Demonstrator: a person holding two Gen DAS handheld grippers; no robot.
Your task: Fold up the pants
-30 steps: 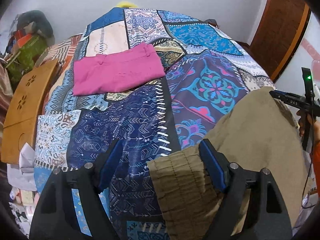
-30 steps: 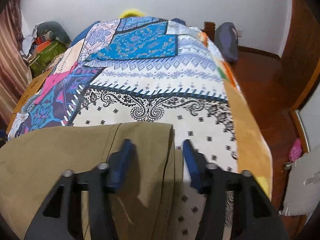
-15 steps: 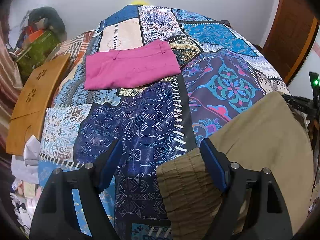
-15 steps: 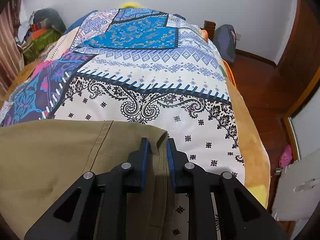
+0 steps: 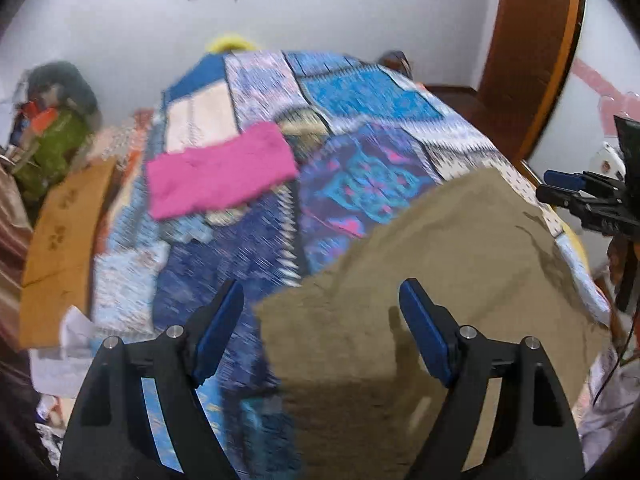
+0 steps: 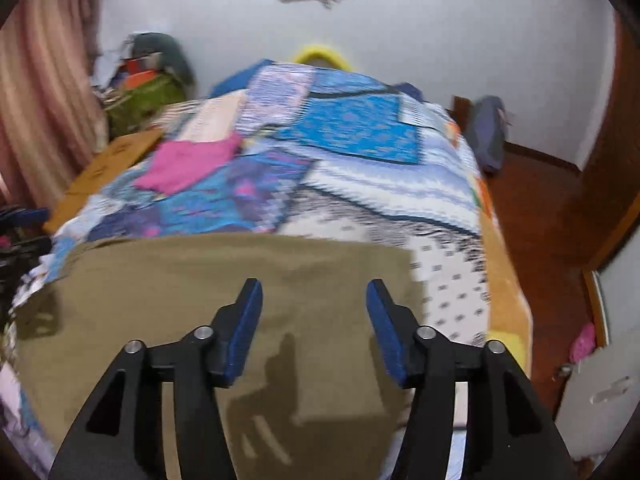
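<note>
Olive-khaki pants (image 5: 440, 280) lie flat on the near end of a bed with a patchwork cover (image 5: 360, 100); they also fill the lower half of the right wrist view (image 6: 200, 288). My left gripper (image 5: 322, 326) hovers open above the left edge of the pants, nothing between its blue pads. My right gripper (image 6: 314, 326) hangs above the pants' right part, its jaws opening with only air between them. It shows from the side at the right edge of the left wrist view (image 5: 576, 192). Both views are motion-blurred.
Folded pink pants (image 5: 220, 176) lie farther up the bed (image 6: 184, 160). A wooden board (image 5: 60, 248) leans at the bed's left side beside a heap of bags (image 5: 52, 140). Right of the bed are red floor (image 6: 540, 216), a wooden door (image 5: 532, 60) and a dark bag (image 6: 488, 132).
The right gripper closed on the pants' edge, then released it and opened. Both grippers rose and pulled back from the cloth, so more of the room shows.
</note>
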